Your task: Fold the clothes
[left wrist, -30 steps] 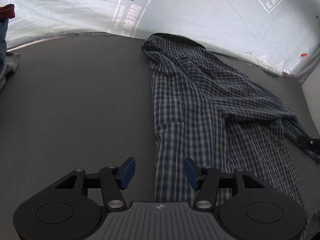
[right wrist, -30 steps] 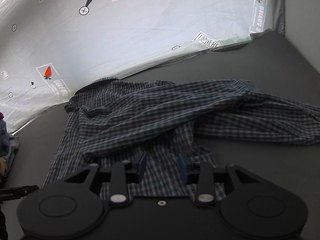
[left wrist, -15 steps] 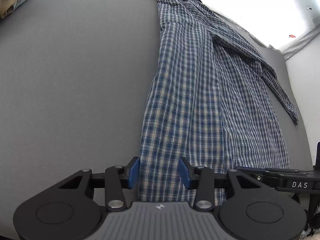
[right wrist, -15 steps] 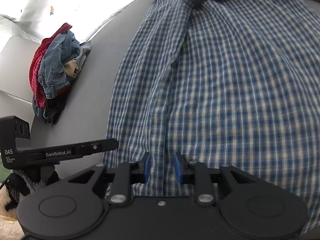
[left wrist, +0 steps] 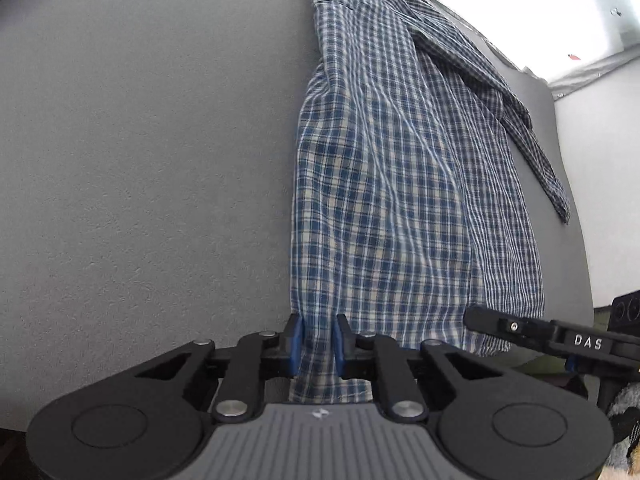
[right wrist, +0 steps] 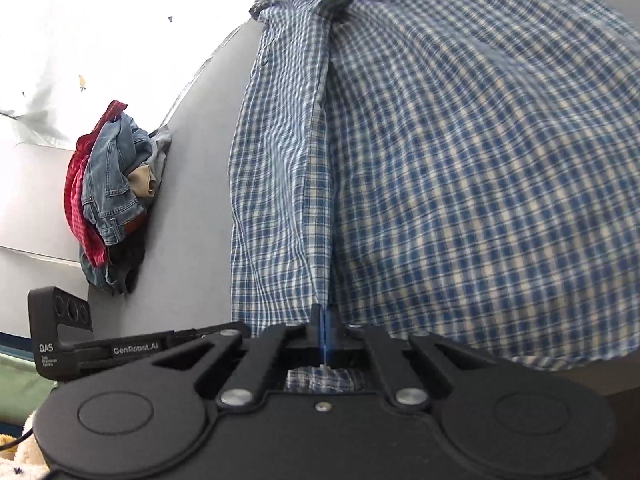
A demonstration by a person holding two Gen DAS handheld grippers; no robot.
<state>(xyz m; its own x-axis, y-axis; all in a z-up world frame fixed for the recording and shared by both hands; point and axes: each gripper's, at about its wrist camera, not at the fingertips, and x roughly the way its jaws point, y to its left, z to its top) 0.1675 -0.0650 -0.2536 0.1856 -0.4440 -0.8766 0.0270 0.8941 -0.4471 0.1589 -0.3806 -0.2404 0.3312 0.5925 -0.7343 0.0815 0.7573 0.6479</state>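
A blue-and-white checked shirt (left wrist: 400, 200) lies lengthwise on the grey table top (left wrist: 140, 160), its hem at the near edge and its collar far away. My left gripper (left wrist: 318, 344) sits at the hem's left corner. Its blue pads (left wrist: 297, 342) stand a narrow gap apart, and a strip of hem runs between them. In the right wrist view the shirt (right wrist: 460, 160) fills most of the frame. My right gripper (right wrist: 323, 334) is shut on a fold of the hem, its pads pressed together. The shirt's sleeves lie folded across its body.
A pile of other clothes (right wrist: 112, 196), with denim and red fabric, sits at the table's far left edge. A white printed sheet (right wrist: 100, 40) hangs behind the table. The right gripper's black body (left wrist: 540, 332) shows at the shirt's lower right.
Both grippers dropped low to the shirt's hem at the near table edge. The right jaws closed fully on the hem. The left jaws narrowed around it.
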